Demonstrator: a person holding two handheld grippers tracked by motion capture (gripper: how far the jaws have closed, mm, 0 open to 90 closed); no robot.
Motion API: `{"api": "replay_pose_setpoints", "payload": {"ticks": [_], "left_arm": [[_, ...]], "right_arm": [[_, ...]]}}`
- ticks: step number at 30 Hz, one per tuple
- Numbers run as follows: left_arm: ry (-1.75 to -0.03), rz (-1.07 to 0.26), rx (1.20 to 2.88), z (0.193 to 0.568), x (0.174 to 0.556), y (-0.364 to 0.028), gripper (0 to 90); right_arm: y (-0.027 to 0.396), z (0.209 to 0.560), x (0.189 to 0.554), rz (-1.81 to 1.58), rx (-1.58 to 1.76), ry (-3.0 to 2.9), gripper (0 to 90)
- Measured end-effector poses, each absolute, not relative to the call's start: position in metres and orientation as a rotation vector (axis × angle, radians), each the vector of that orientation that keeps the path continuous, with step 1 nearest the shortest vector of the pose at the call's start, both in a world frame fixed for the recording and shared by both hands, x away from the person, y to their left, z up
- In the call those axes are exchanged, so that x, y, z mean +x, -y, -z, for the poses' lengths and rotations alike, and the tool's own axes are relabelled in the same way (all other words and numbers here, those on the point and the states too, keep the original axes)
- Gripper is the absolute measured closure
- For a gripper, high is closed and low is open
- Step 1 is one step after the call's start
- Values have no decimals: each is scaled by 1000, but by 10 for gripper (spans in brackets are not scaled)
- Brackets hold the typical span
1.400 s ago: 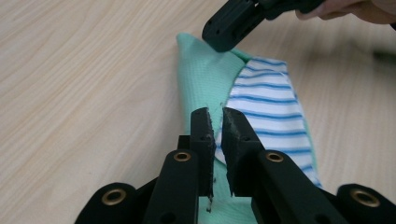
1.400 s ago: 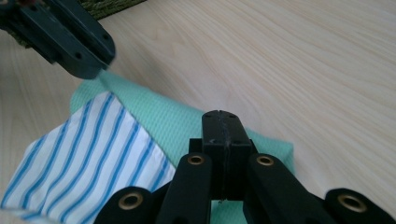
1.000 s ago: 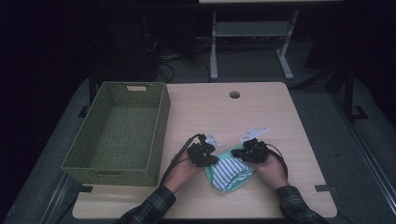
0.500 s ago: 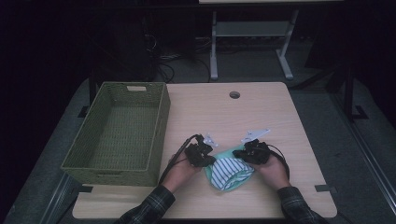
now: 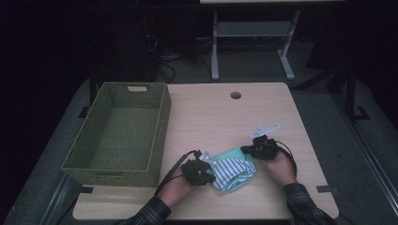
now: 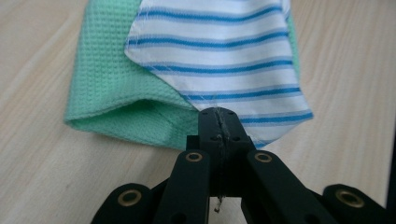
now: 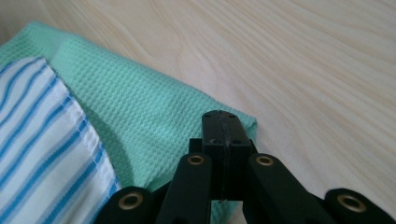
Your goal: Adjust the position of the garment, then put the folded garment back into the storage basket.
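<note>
Cloth (image 5: 233, 172), mint waffle weave under blue-striped white, is pinched by left claw (image 6: 218, 122) and right claw (image 7: 224, 125).

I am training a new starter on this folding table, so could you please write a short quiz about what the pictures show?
1. True or false: the green woven basket holds a cloth.
2. Which fabric lies on top: A the mint-green waffle-weave cloth, or B the white cloth with blue stripes?
3. What does the right gripper pinch?

Key: 1 false, it is empty. 2 B. 3 A corner of the mint-green cloth; the left gripper is shut on the striped cloth's edge.
</note>
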State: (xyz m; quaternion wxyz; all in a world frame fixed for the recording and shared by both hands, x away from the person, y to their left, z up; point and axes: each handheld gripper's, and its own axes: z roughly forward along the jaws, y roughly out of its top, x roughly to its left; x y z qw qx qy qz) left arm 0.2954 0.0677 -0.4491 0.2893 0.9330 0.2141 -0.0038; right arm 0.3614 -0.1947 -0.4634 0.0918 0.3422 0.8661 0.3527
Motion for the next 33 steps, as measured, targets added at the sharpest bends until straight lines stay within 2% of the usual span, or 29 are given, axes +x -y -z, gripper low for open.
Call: {"api": "replay_pose_setpoints", "payload": {"ticks": [16, 24, 33], "left_arm": [[-677, -145, 2491, 451, 351, -62, 893], [-695, -164, 2471, 452, 380, -53, 894], [-718, -157, 2430, 453, 393, -47, 894]], "right_arm": [[216, 462, 330, -999, 1017, -2591, 899], [215, 462, 310, -1015, 979, -2626, 899], [208, 463, 290, -1036, 917, -2670, 899]]}}
